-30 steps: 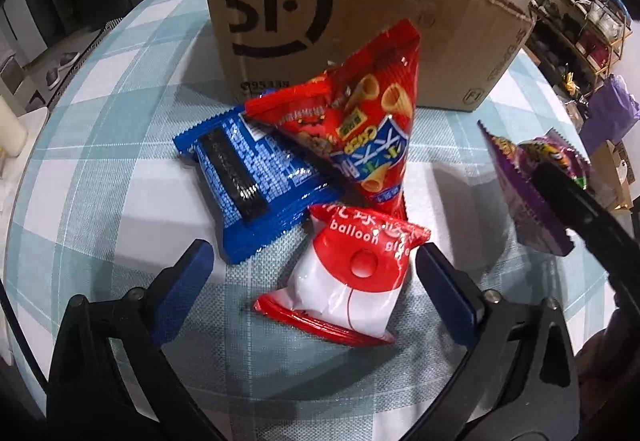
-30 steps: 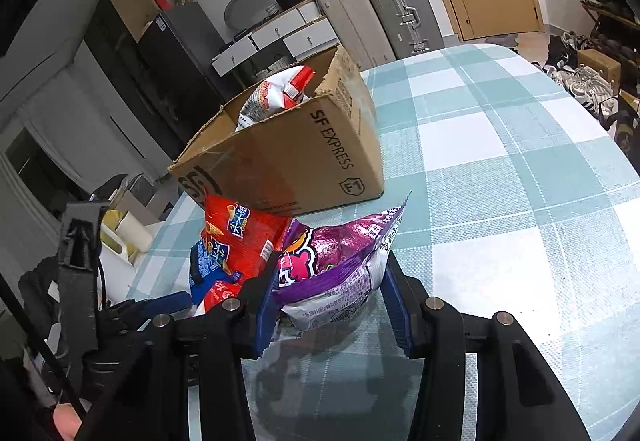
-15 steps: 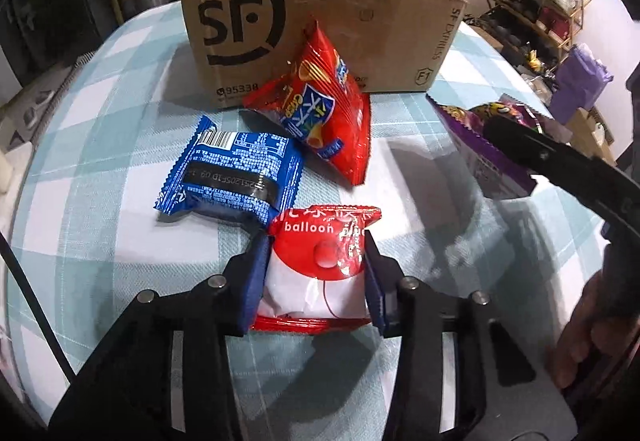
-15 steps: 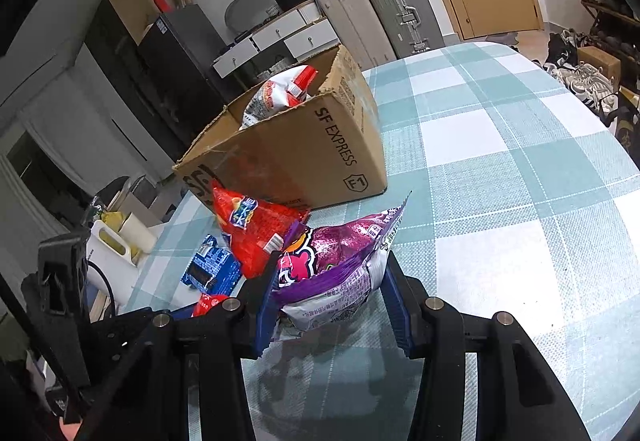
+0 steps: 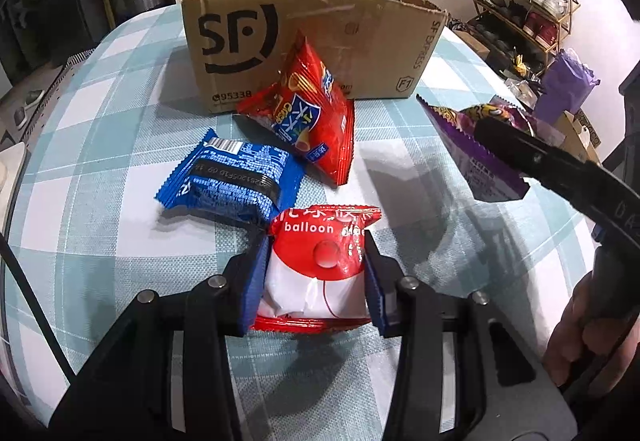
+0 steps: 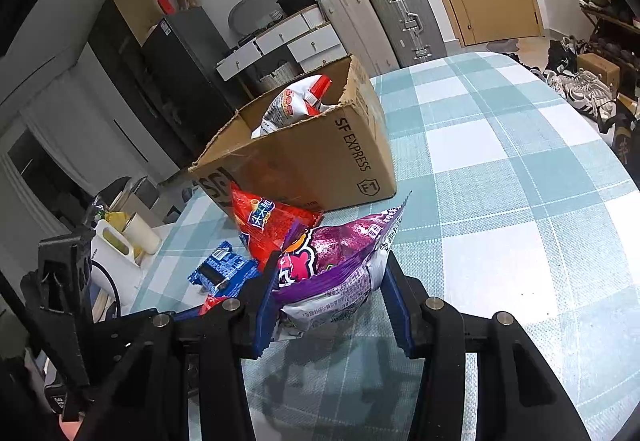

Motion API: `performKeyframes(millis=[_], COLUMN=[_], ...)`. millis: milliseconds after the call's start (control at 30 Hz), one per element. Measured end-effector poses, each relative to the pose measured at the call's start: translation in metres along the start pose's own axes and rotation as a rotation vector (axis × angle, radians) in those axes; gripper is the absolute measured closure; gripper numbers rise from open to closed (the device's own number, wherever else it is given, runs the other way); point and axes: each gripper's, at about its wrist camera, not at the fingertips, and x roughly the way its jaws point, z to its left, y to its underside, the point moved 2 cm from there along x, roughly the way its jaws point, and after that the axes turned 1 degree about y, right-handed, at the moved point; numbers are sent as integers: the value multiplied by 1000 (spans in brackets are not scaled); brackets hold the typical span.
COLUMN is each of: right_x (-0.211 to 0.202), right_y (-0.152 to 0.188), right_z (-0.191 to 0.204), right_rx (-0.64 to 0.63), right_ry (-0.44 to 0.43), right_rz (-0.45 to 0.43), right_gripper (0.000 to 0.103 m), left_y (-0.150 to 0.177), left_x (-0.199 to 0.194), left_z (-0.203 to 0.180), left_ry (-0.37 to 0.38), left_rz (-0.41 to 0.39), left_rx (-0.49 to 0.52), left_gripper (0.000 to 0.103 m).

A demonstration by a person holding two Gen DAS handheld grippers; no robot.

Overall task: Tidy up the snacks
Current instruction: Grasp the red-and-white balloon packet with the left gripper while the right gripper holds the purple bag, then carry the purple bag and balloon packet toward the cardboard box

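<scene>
Since a second ago your left claw point(image 5: 316, 273) has gone from spread wide over the red-and-white balloon packet point(image 5: 320, 265) to clenched on it, blue pads pressing both long sides. The packet now sits between the fingers with its red top edge pointing away from you, toward the box.

Right claw point(image 6: 330, 291): unchanged, clamped on the purple snack bag point(image 6: 340, 265), bag held just above the desk point(image 6: 520, 201).

Where things lie:
- Cardboard box point(image 5: 312, 41) stands at the far side of the desk, open top up, one white-and-red bag point(image 6: 296, 101) already inside.
- Red chip bag point(image 5: 304, 121) leans against the box's near wall, directly between your left claw and the box.
- Blue biscuit packet point(image 5: 232, 181) lies flat, near-left of the red bag, just beside the balloon packet's far-left corner.
- In the left wrist view, the purple bag hangs to the right, well apart from the balloon packet.

Relation that matters: the box is straight ahead and far from both claws, rim higher than either held packet. Your right claw looks nearer the box's right corner; your left has the red bag in its line. My reading: lift before you travel, or the balloon packet will likely drag the red bag or catch the blue packet.
</scene>
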Motion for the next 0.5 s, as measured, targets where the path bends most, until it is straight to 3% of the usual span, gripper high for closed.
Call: performKeyframes(millis=[500], right_x=[-18], right_y=[-3], right_z=[16], right_rx=[-22], right_ry=[-20], right_rz=[-23], right_gripper=[56], left_y=[-9], left_x=[-36], left_z=[15], left_ry=[22], left_rz=[-71], left_rx=[-24], left_gripper=[63])
